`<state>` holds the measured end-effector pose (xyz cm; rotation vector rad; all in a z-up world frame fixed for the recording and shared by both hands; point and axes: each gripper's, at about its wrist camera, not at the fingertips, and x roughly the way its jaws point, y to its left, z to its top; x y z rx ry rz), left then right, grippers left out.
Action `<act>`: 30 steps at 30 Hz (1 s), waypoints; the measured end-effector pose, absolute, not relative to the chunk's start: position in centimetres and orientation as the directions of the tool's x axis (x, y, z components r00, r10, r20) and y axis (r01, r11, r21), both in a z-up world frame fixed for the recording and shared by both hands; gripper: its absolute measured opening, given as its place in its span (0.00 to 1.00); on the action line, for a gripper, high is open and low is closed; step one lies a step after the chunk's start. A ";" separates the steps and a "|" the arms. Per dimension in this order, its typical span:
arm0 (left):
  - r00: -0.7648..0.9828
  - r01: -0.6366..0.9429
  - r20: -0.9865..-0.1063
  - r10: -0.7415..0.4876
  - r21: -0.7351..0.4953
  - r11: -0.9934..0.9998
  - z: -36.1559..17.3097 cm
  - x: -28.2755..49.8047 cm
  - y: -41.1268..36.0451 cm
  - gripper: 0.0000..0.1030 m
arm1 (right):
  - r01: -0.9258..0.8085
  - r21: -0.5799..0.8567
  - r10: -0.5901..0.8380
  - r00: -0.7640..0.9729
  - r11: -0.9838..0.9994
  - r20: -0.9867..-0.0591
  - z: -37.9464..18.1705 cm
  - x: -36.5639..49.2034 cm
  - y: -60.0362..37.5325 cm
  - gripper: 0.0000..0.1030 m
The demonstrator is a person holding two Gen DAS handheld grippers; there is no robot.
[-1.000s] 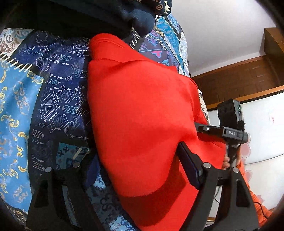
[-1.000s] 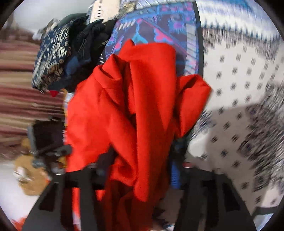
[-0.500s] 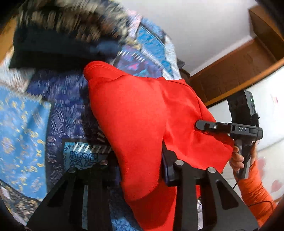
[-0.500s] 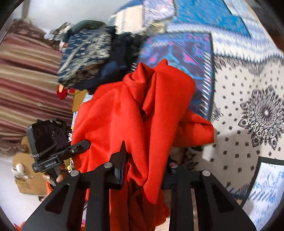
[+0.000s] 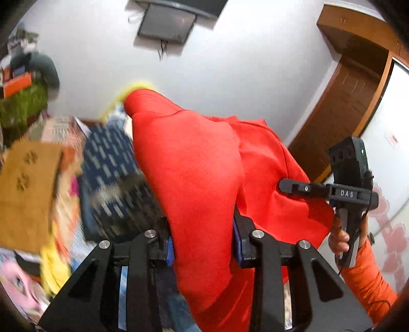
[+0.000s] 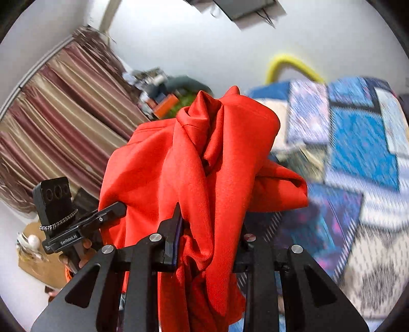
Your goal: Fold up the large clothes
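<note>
Up off the patterned bedspread has come the big red fabric garment [image 5: 194,178]: a second ago it lay draped against the quilt, and now both my wrist views tip toward the white wall [image 5: 230,63] and the wall-mounted dark screen [image 5: 167,23], with the cloth hanging in the air between my two claws. My left gripper [image 5: 203,242] pinches one bunched edge of it, and my right gripper [image 6: 208,240] pinches a thicker twisted wad, jaws pressed in on the cloth on both sides. The blue patterned quilt [image 6: 358,143] now sits lower and blurred behind.

To do this lift well, I judge I should draw my claws apart until the top edge runs taut, give a light shake so the twisted knot near my right claw falls open, and only then lay it flat. The striped maroon curtain [image 6: 58,112] hangs off to my left.
</note>
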<state>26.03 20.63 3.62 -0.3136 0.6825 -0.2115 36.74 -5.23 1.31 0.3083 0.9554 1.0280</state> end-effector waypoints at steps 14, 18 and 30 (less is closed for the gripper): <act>0.702 -0.065 -0.680 -0.210 -0.355 0.933 0.0 39.8 34.8 0.35 | -0.527 0.659 0.822 0.150 0.537 -0.549 -6.7 48.2 7.6 0.23; 0.661 -0.101 -0.723 -0.199 -0.349 0.932 -5.4 41.3 37.1 0.47 | -0.508 0.593 0.745 0.160 0.624 -0.648 -12.1 50.0 8.6 0.26; 0.671 -0.103 -0.741 -0.018 -0.117 0.988 -5.4 35.8 32.2 0.90 | -0.588 0.289 0.558 0.347 0.756 -0.754 -11.3 45.7 6.3 0.62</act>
